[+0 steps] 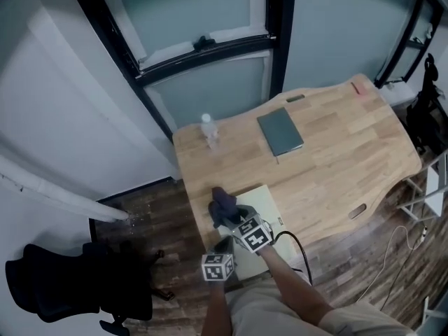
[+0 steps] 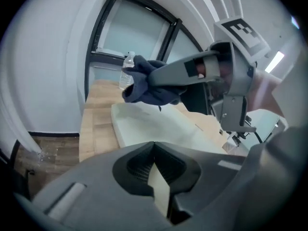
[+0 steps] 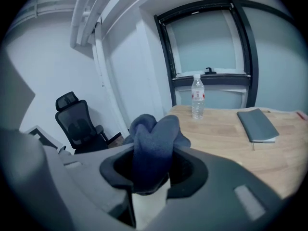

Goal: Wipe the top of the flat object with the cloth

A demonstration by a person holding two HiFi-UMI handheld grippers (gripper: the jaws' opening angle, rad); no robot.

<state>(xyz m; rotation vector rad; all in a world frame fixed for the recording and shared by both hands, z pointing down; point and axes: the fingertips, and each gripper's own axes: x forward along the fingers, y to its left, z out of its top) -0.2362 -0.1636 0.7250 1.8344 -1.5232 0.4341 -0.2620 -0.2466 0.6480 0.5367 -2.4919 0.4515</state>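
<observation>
Fingers [image 3: 190, 170] of your right gripper [image 3: 151, 177] pinch the cloth [image 3: 154, 138] above the pale flat board [image 1: 266, 198]; left gripper [image 2: 154, 170] closed, empty; wiping seemingly unstarted; lower, then sweep.

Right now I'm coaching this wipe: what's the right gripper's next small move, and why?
Probably lower the right gripper until its dark blue cloth presses the cream board; the clamped cloth seems to hang just above the board's far end.
</observation>
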